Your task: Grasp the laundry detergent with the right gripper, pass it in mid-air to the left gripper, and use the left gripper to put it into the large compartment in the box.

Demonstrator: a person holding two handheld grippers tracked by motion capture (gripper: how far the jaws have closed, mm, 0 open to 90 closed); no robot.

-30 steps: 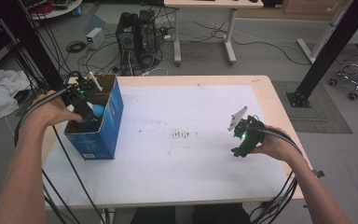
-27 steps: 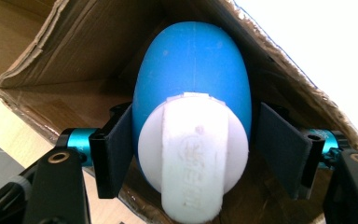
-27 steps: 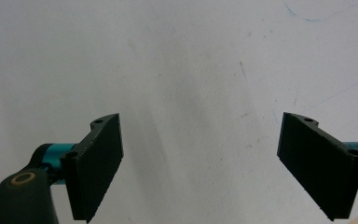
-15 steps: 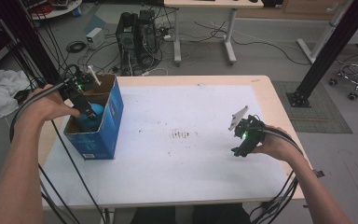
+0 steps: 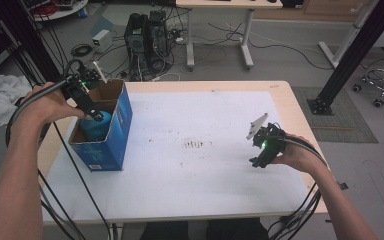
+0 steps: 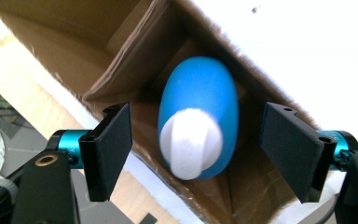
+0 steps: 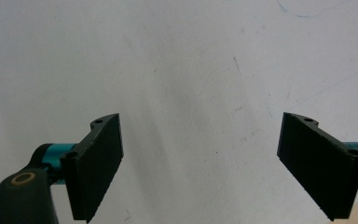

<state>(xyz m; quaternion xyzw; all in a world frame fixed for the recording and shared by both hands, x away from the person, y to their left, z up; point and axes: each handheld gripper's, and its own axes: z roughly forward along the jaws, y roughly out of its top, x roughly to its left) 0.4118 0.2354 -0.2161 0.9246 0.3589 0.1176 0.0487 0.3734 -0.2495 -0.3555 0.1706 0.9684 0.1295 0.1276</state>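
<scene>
Left gripper view: my left claw [image 6: 193, 154] has just been opening, pads clear of the blue bottle [image 6: 198, 126] standing in the cardboard box [image 6: 74, 56]; its base is hidden. Right claw [image 7: 216, 163] gapes wide over the bare table [image 7: 177, 56].

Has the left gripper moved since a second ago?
Yes. The left gripper has come up out of the blue box, which stayed put; its jaws have just been opening, and the blue bottle stands free between them, inside the box.
</scene>
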